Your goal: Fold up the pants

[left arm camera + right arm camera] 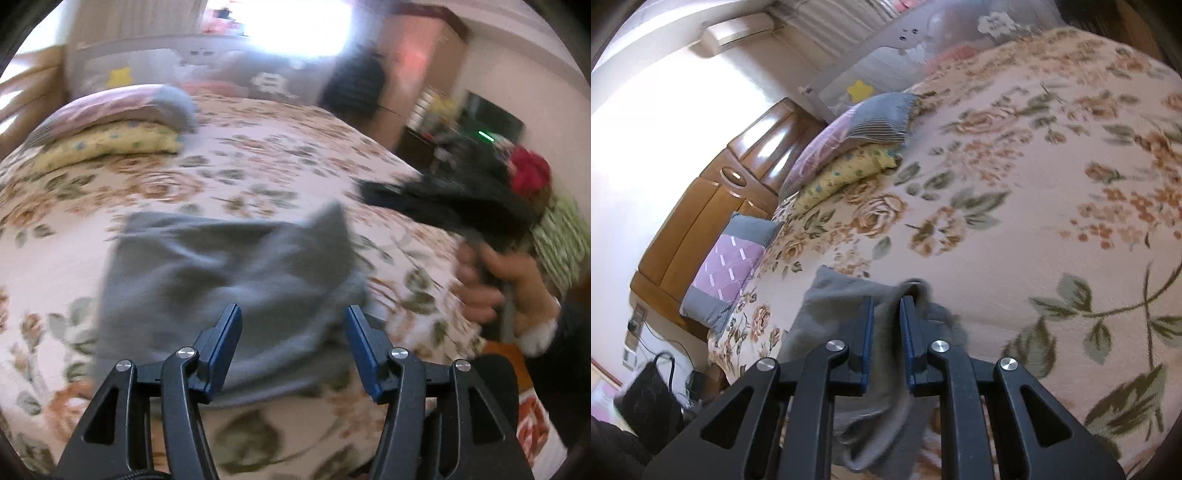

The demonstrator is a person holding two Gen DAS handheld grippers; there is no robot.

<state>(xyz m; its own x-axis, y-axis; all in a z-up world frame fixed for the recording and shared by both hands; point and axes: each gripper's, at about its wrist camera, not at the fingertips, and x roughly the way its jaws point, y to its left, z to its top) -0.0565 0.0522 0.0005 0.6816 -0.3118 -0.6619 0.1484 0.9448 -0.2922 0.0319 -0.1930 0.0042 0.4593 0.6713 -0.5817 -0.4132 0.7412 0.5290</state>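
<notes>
Grey pants point(229, 280) lie bunched in a rough square on the floral bedspread point(258, 166). My left gripper point(291, 314) is open, its blue-padded fingers just above the pants' near edge, holding nothing. My right gripper point(886, 302) is shut on a fold of the grey pants point(842, 306), with cloth hanging down between and below the fingers. In the left wrist view the right gripper point(373, 194) shows as a dark blurred shape at the right, held in a hand, beyond the pants' raised corner point(332, 221).
Stacked pillows point(118, 122) lie at the bed's far left. A purple-and-grey pillow point(727, 273) leans by the wooden headboard point(713, 206). A crib rail point(184, 62) stands behind the bed. A cluttered shelf point(480, 140) is at the right.
</notes>
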